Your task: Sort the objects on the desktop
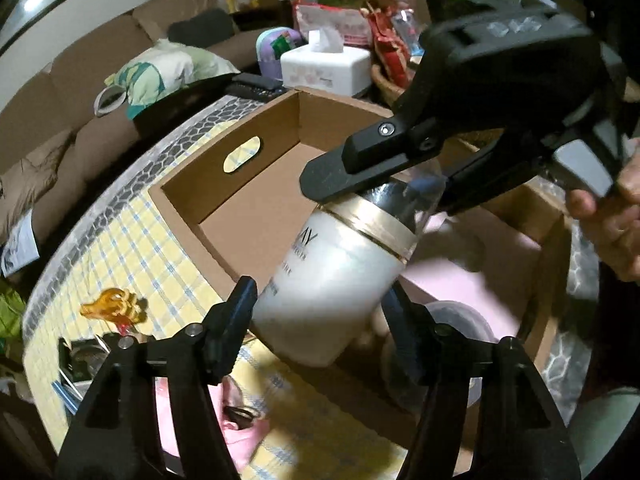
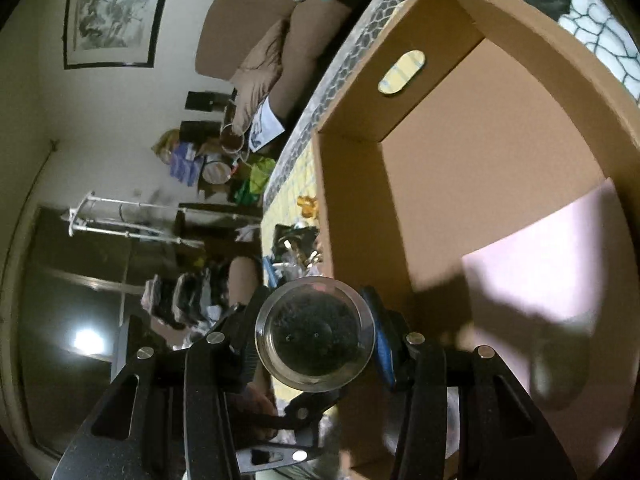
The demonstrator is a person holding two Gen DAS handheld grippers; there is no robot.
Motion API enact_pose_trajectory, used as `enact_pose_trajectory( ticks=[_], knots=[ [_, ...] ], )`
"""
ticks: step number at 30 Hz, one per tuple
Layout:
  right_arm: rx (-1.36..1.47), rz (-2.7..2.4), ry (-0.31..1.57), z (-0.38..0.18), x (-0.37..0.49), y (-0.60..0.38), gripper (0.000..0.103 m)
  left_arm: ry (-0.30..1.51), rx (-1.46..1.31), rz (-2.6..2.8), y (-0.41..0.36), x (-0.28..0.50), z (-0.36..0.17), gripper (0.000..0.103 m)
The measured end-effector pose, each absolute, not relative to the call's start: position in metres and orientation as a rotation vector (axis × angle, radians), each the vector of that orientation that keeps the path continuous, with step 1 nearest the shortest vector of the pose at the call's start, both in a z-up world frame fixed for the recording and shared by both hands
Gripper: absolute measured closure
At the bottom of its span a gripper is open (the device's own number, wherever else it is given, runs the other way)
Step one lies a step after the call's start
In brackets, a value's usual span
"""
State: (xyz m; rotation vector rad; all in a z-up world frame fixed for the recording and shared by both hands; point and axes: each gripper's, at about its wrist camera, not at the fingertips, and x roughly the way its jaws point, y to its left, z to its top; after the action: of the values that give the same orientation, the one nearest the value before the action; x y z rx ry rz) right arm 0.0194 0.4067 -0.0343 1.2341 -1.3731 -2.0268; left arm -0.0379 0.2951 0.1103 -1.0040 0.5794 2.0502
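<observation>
A white bottle (image 1: 332,280) with a gold band and a clear cap hangs tilted over the open cardboard box (image 1: 260,128). My left gripper (image 1: 320,288) is shut on its lower body, one finger pressed to each side. My right gripper (image 1: 400,188), held by a person's hand (image 1: 616,232), comes in from the upper right and is shut on the clear cap. In the right wrist view the cap (image 2: 316,336) shows end-on between the right gripper's (image 2: 316,320) fingers, with the box (image 2: 360,80) beyond it. The bottle's base is hidden behind my left fingers.
A pink sheet (image 2: 560,248) lies on the box floor. The box stands on a yellow checked tablecloth (image 1: 132,240) with an amber hair clip (image 1: 112,306) to its left. A white tissue box (image 1: 324,64), a black remote (image 1: 256,84) and clutter lie behind; a brown sofa (image 1: 80,80) is beyond.
</observation>
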Motion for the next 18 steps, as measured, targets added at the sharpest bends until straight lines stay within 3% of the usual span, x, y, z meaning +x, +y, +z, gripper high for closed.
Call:
enact_pose_trajectory(
  ticks=[4,13,18],
  knots=[
    [1.320,-2.113,-1.261,-0.031,0.009,0.415,0.056,0.418,-1.029,2.067,0.272,-0.041,0.115,0.028],
    [1.747,-2.123,-0.636,-0.049,-0.037,0.363,0.056,0.052,-1.078,2.145,0.192,-0.052,0.126,0.028],
    [1.813,-2.083,-0.495,-0.053,-0.056,0.338,0.055,-0.038,-1.117,2.183,0.152,-0.051,0.118,0.028]
  ],
)
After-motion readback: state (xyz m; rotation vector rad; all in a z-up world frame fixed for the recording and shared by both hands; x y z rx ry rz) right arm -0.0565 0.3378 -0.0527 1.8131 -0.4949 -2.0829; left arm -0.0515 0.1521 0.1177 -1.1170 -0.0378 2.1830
